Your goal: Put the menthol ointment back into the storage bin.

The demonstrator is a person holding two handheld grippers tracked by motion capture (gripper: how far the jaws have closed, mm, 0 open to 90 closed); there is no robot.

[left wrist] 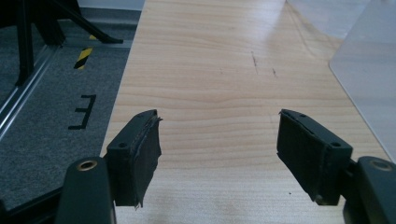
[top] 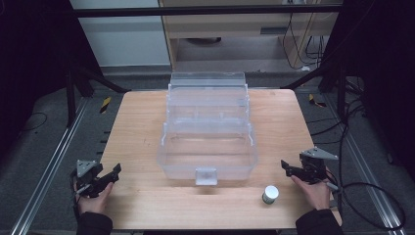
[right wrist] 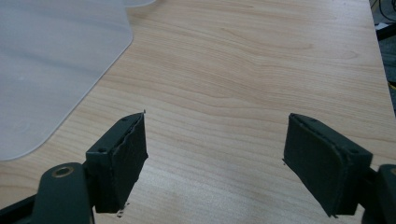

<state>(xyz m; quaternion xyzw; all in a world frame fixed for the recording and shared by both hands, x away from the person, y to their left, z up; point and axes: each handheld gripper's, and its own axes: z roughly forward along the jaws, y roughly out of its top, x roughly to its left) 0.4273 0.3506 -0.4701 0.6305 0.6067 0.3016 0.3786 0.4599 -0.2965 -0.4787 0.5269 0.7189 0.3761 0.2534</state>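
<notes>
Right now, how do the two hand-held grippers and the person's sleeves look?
Each hand-held gripper, left and right, is dark grey-black, with a grey three-cornered plate on top and a black cable trailing. The jaws carry flat, black, rectangular pads with frayed edges. The sleeves are black.

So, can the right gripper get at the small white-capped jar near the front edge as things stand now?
Probably yes. The right gripper is open and empty, and the jar stands alone on bare table just inward of that hand. The clear box sits farther back, not between them.

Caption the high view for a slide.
Open left gripper and right gripper flank a clear plastic tiered box; small white-capped jar nearby.
</notes>
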